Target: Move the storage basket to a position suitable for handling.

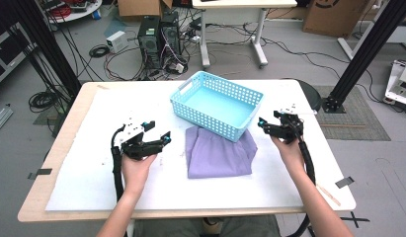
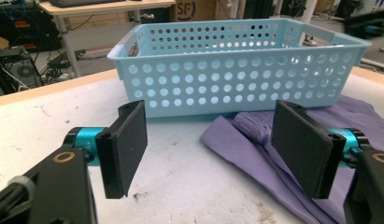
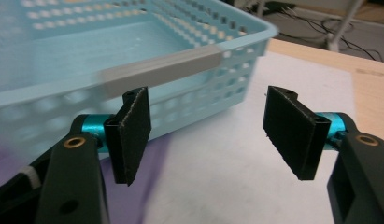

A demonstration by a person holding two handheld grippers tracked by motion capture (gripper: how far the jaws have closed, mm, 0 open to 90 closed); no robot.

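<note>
Purple folded cloth [image 1: 219, 152], partly under the blue perforated basket [image 1: 218, 103]: both my grippers, left gripper [image 1: 159, 133] and right gripper [image 1: 263, 124], gape empty; I'd pinch opposite edges evenly.

The person's left hand [image 1: 136, 165] holds the black two-jaw left gripper [image 1: 157, 132] low and roughly level, its jaws parted wide with nothing between them. The right hand [image 1: 288, 148] holds the black right gripper [image 1: 262, 123] pointing inward, its flat pads [image 3: 133, 133] likewise spread apart and empty. Both bare forearms reach in from the near edge.

White table [image 1: 92, 187], computer towers [image 1: 158, 37]
</note>
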